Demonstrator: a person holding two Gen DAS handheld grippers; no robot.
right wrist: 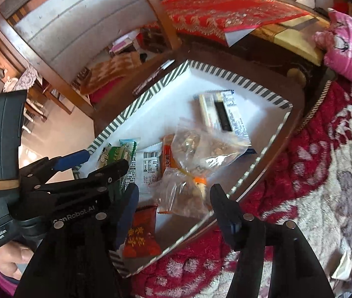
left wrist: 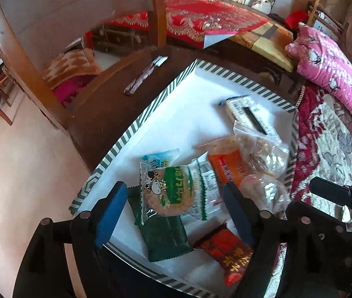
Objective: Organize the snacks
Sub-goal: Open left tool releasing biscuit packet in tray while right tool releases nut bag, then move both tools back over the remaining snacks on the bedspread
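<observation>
1. The tray [left wrist: 136, 126], striped rim and white floor, sits on a dark table with its long side running away toward the red bedspread. All the snacks are piled at the near end; the far half is bare.
2. Left gripper [left wrist: 176, 213] hangs spread wide, nothing in it, straddling the cow cracker [left wrist: 168, 188]. Right gripper [right wrist: 173, 206] is spread too and empty, around the clear nut bag [right wrist: 183, 196].
3. The cracker pack lies flat across a green packet [left wrist: 163, 238], its length running roughly left-right between the jaws.
4. My take: drop straight down and pinch the crimped edge, not the biscuit, or it'll crack.
5. The red packet [left wrist: 228, 250] is angled toward the near corner.
</observation>
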